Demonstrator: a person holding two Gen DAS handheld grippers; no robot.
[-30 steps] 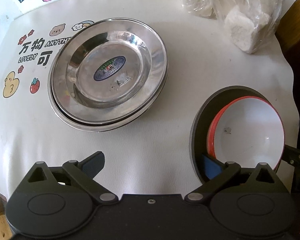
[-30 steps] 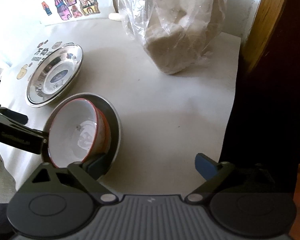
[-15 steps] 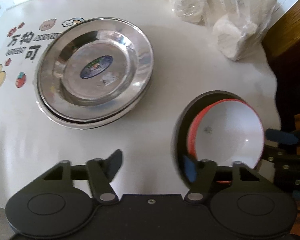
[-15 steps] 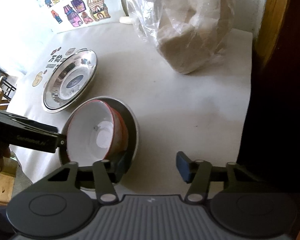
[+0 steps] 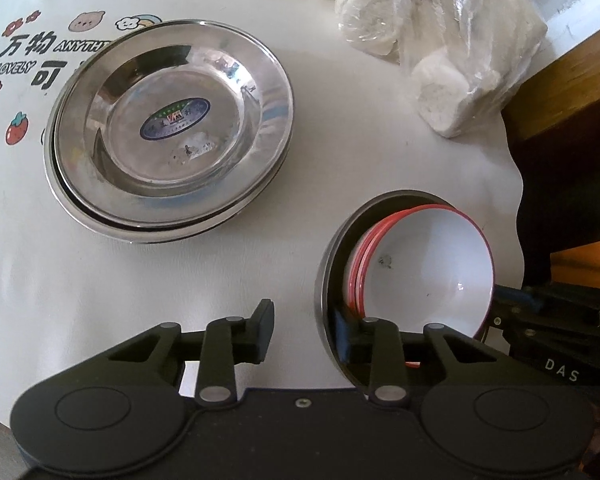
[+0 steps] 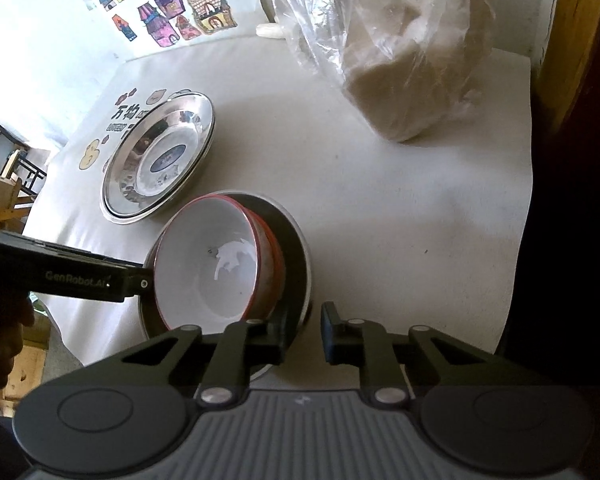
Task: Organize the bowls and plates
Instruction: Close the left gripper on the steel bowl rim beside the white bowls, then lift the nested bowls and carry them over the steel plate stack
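- Left wrist view: our left gripper (image 5: 302,334) has its fingers spread, one finger (image 5: 350,338) inside the steel bowl (image 5: 332,248) and the other outside on the tablecloth (image 5: 100,288) — the bowl's rim sits between them, not yet pinched.
- White bowls with red rims (image 5: 428,264) are nested inside that steel bowl, tilted.
- A stack of steel plates (image 5: 172,128) lies flat, well apart to the left.
- Right wrist view: our right gripper (image 6: 304,334) is also spread, its fingers straddling the steel bowl's near rim (image 6: 300,248) — no contact we can confirm.
- A plastic bag (image 6: 400,48) stands at the far side of the table.
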